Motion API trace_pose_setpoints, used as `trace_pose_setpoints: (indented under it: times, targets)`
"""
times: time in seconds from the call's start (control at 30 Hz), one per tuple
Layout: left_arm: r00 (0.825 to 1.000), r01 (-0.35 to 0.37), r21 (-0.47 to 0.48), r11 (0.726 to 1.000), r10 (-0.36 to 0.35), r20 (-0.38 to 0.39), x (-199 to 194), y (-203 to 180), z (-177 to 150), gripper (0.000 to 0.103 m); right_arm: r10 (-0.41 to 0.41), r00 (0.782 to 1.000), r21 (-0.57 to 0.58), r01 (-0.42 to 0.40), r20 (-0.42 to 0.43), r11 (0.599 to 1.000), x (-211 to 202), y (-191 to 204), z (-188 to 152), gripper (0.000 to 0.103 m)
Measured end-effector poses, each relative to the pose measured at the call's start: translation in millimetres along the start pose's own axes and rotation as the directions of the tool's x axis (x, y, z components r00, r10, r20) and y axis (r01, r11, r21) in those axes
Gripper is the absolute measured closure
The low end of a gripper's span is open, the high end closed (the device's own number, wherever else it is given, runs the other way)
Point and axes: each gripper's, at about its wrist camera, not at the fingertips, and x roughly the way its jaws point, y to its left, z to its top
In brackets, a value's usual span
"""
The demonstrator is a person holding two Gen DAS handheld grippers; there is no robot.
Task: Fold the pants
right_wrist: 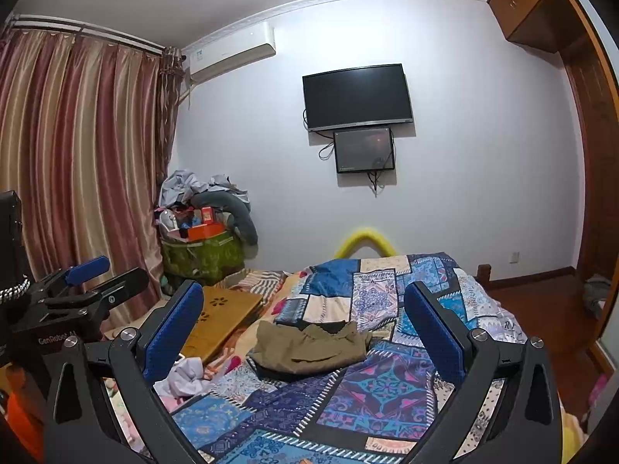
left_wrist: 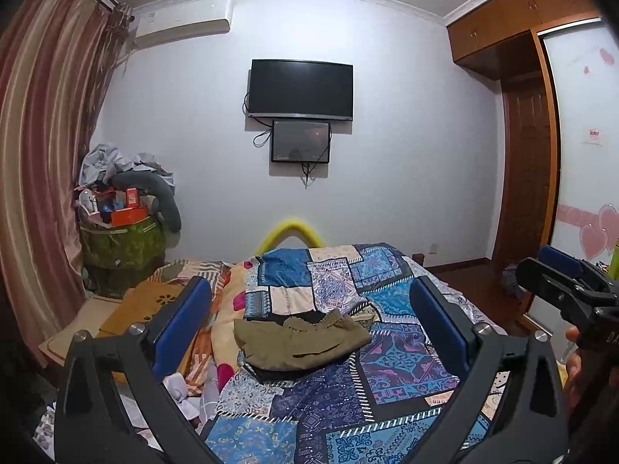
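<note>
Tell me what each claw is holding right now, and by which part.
Nothing. Both the left claw and the right claw are open and empty, raised above the bed; the pants lie untouched on the quilt.

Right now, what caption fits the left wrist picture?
Open left gripper held above olive pants lying folded on a patchwork quilt.

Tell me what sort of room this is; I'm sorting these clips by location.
A home bedroom, most likely. A bed with a patchwork quilt fills the foreground, olive pants lying on it. A television hangs on the far wall, striped curtains cover the window side, and a wooden wardrobe stands at the right.
</note>
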Motion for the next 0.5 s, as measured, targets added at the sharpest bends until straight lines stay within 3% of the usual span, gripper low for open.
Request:
trace_pose_setpoints:
  times: [0.5]
  targets:
    - [0.999,0.021,-0.026,0.999,-0.022,-0.025,6.1,1.4,-0.3,0.000,-0.007,1.000,-0.009,0.007,0.000,1.000,-2.1,0.7,-0.7,0.000]
